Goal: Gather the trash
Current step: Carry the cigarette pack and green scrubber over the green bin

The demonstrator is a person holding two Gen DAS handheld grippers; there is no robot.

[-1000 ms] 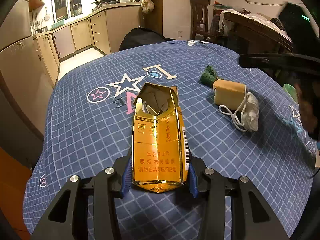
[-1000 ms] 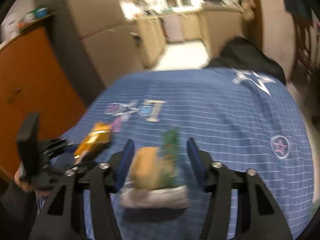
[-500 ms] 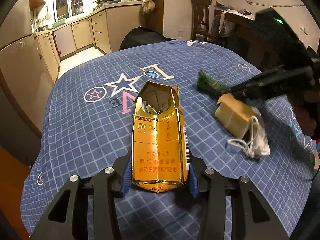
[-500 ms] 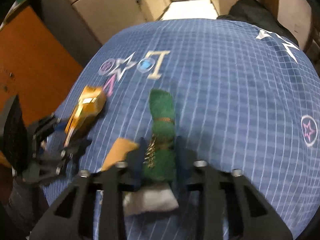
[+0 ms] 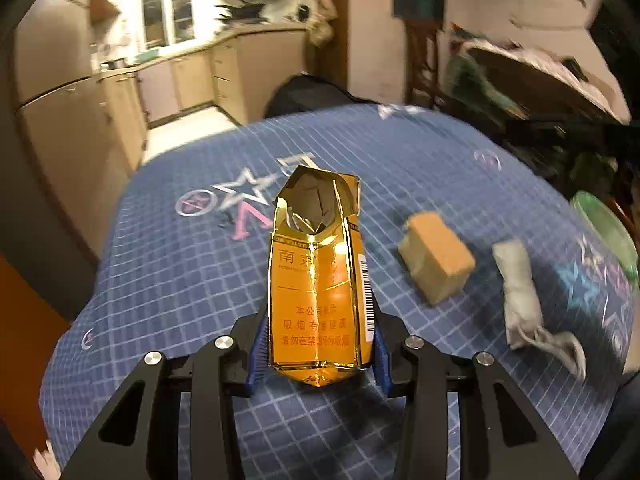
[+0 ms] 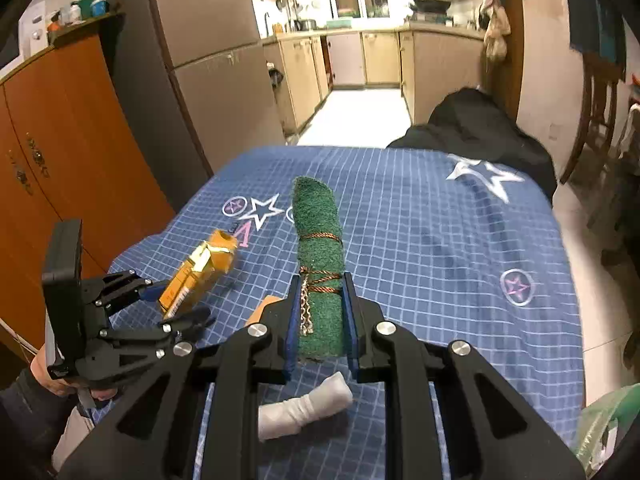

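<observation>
Green scouring-pad roll (image 6: 320,264), bound with copper wire, was held between the jaws of the right gripper (image 6: 320,326); the jaws had just been closing and were clamped tight on its lower half, the roll clear of the table (image 6: 440,240). The gold pack (image 5: 316,288), torn open at the top, was gripped at its base by the left gripper (image 5: 318,346), jaws part-closed and pressing both sides. A sponge (image 5: 436,256) and a white rag (image 5: 520,292) lay on the blue checked cloth, near each other but apart. No bin could be identified. Judgement: both loads should be carried level and released only over the receptacle; the pack's open end should be kept upward so nothing is spilled.
</observation>
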